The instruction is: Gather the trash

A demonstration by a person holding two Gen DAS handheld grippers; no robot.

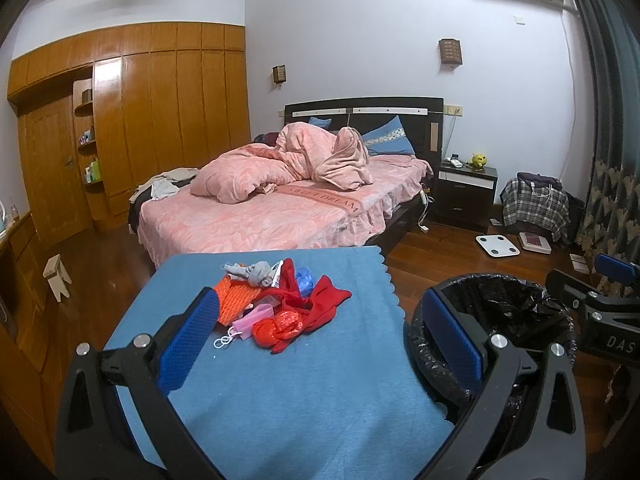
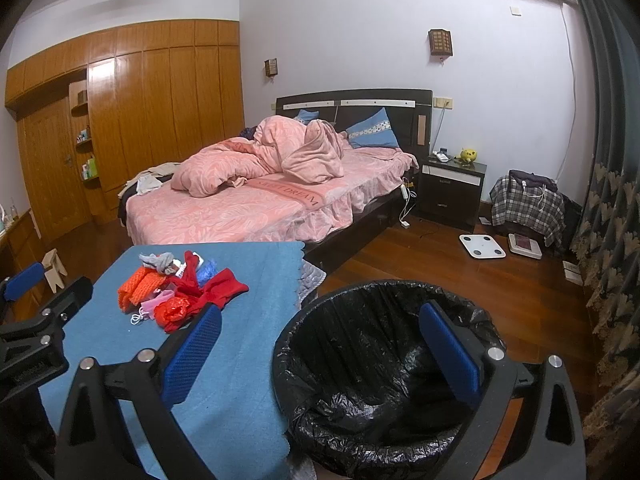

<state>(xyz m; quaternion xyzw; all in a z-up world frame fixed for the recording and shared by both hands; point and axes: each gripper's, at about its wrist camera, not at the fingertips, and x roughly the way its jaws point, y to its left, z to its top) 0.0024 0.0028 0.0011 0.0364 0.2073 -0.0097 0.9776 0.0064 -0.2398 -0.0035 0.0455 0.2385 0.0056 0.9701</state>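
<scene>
A heap of trash [image 1: 280, 304] lies on the blue-covered table [image 1: 304, 380]: red cloth and plastic, orange foam net, grey rag, pink and blue scraps. A bin lined with a black bag [image 1: 516, 312] stands right of the table. My left gripper [image 1: 320, 344] hovers open over the table's near half, short of the heap, nothing between its fingers. In the right wrist view the same heap [image 2: 180, 292] sits to the left, and my right gripper [image 2: 320, 352] is open above the bin [image 2: 380, 368], straddling its left rim and the table edge [image 2: 248, 400].
A bed with pink bedding [image 1: 288, 200] stands behind the table. A dark nightstand [image 1: 466, 192], a white scale [image 1: 497, 245] and a chair draped in plaid cloth [image 1: 536, 204] sit at the right. A wooden wardrobe [image 1: 160, 120] fills the left wall; a small stool [image 1: 58, 278] stands on the floor.
</scene>
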